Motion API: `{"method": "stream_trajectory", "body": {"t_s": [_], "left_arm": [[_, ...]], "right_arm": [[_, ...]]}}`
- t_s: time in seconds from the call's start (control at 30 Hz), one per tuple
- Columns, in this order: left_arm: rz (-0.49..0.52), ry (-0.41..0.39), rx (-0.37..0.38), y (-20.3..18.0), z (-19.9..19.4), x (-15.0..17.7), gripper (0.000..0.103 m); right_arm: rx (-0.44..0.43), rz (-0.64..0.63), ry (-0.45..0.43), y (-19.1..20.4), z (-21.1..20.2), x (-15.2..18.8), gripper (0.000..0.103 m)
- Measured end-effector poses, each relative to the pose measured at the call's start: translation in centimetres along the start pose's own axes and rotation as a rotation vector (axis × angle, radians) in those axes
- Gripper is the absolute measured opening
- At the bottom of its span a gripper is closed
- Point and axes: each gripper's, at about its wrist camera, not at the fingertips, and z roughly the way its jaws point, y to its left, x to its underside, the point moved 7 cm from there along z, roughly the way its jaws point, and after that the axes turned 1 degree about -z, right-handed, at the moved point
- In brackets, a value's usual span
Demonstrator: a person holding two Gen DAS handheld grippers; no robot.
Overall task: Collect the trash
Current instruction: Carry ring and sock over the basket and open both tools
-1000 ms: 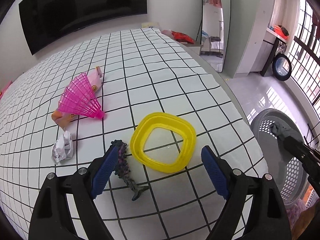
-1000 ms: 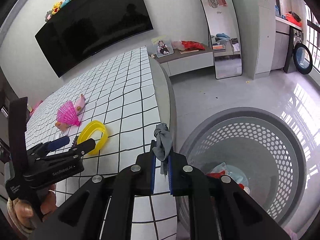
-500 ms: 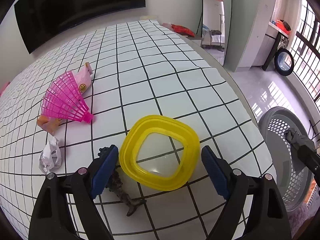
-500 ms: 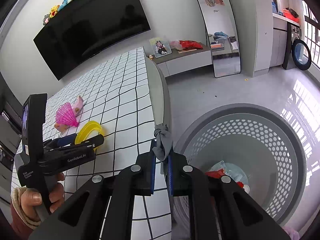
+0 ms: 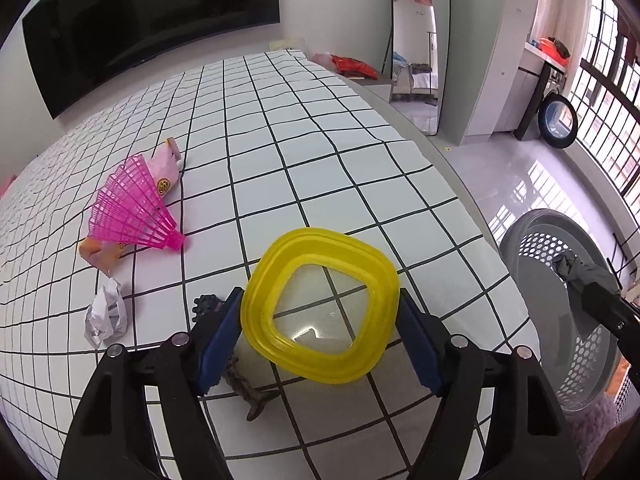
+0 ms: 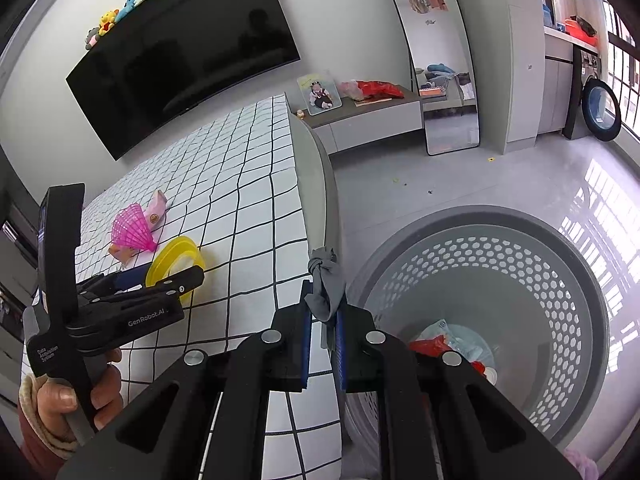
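Observation:
A yellow ring-shaped lid [image 5: 320, 240] lies on the black-gridded white bed [image 5: 320, 120]. My left gripper [image 5: 320, 340] is closing around it, and its blue pads [image 5: 222, 340] meet the lid's left and right sides. In the right wrist view the lid [image 6: 160, 268] stands tilted between those fingers. My right gripper [image 6: 323, 344] is shut on a knotted grey cloth [image 6: 326, 280], held at the bed's edge beside the grey perforated basket [image 6: 560, 264]. The same cloth [image 5: 580, 272] shows at the right of the left wrist view.
A pink shuttlecock [image 5: 132, 208], a pink packet [image 5: 164, 164], an orange scrap [image 5: 96, 254], crumpled paper [image 5: 106, 314] and a dark toy figure [image 5: 248, 392] lie on the bed. The basket holds red and pale blue trash [image 6: 436, 340]. A hand [image 6: 60, 400] holds the left gripper.
The left gripper moved forward over the yellow lid and its jaws narrowed onto the lid's sides; the lid now sits tilted. The right gripper stayed still with the grey cloth.

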Motion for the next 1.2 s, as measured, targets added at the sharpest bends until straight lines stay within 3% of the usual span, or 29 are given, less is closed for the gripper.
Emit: {"method": "stream_trajectory", "body": {"t_s": [0.3,0.6,0.9,1.2], "left_arm": [[0.029,-0.06,0.036,-2.1,-4.4,1.4,0.072],[0.108,-0.105,0.128,-7.9,-7.8,2.8,0.072],[0.18,-0.09,0.182,-14.0,-8.1,3.9,0.072],[0.23,-0.029,0.212,-19.2,-5.9,5.1,0.072]], "right_arm": [[0.027,0.007,-0.018,-0.3,-1.9,0.7,0.01],[0.084,0.043,-0.043,-2.9,-5.2,2.4,0.01],[0.154,0.098,-0.057,-8.2,-7.7,3.7,0.01],[0.186,0.157,-0.009,-13.6,-7.1,5.4,0.01]]}}
